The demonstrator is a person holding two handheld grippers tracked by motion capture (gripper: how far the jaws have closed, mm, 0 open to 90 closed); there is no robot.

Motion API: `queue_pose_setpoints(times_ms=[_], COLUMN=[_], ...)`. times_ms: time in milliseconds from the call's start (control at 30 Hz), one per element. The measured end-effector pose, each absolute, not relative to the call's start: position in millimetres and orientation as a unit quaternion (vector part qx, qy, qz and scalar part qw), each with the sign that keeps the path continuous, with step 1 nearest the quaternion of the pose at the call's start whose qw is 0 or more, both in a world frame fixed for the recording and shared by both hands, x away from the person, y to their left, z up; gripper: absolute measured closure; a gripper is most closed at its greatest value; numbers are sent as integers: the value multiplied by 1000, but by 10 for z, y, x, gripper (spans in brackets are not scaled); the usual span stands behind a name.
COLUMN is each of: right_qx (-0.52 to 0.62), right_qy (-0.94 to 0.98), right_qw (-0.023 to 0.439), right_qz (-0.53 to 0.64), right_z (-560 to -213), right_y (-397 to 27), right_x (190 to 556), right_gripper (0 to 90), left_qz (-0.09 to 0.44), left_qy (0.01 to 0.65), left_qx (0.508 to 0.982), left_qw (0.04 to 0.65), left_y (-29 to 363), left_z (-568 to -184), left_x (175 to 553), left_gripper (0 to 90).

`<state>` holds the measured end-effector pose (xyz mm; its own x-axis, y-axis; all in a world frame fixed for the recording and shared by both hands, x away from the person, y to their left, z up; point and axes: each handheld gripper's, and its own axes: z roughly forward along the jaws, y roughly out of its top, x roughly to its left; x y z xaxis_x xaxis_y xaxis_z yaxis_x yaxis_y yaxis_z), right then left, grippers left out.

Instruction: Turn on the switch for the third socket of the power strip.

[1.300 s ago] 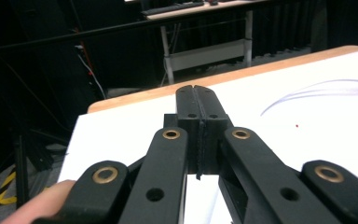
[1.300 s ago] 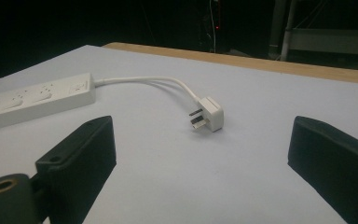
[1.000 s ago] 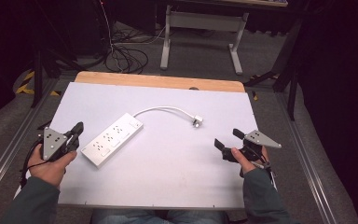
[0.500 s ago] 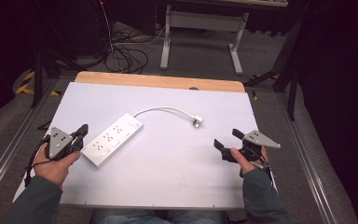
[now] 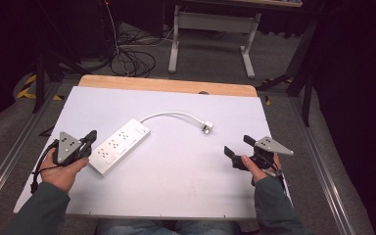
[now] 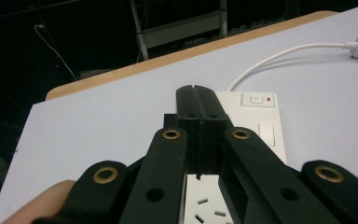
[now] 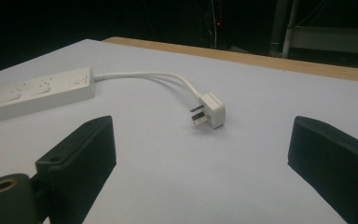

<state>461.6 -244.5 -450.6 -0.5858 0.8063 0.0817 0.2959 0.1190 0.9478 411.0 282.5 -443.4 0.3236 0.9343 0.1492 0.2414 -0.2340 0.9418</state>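
Observation:
A white power strip (image 5: 120, 145) lies slantwise on the white tabletop (image 5: 176, 196), left of centre. Its white cable (image 5: 171, 115) curves right to a white plug (image 5: 207, 127) lying on its side. My left gripper (image 5: 91, 138) is held at the strip's near left end, jaws pressed together with nothing between them. In the left gripper view the shut left gripper (image 6: 198, 100) hovers over the strip (image 6: 261, 121), near its switch end. My right gripper (image 5: 238, 145) stands open at the right, apart from the plug. The right gripper view has the plug (image 7: 210, 110) beyond the spread right gripper (image 7: 203, 154).
A wooden strip (image 5: 166, 85) runs along the table's far edge. Beyond it stand a grey metal frame (image 5: 210, 29) and a tangle of dark cables (image 5: 127, 54) on the floor. Metal rails (image 5: 318, 161) run along both sides of the table.
My left gripper has edged a little to the right, closer to the power strip's end. The right gripper, the strip and the plug have stayed put.

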Motion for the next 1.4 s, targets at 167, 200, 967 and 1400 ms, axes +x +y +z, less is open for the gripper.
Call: queue_pose_setpoints(times_ms=[167, 200, 967, 1400], right_qx=[389, 389, 387, 387], right_qy=[709, 710, 710, 711], right_qw=[237, 237, 237, 237], right_qz=[538, 538, 538, 537], right_z=[-4505, -4505, -4505, -4510], right_y=[-2447, -2447, -2441, -2440], right_x=[4615, 4615, 4616, 4621], right_gripper=[81, 81, 81, 81], left_qz=[386, 386, 361, 342], left_qy=[429, 428, 410, 414], left_qx=[687, 688, 727, 743], left_qw=[442, 441, 415, 399], left_y=[2808, 2807, 2697, 2684], left_z=[-4442, -4443, -4507, -4544], left_x=[4115, 4115, 4194, 4212], left_gripper=[899, 899, 899, 899])
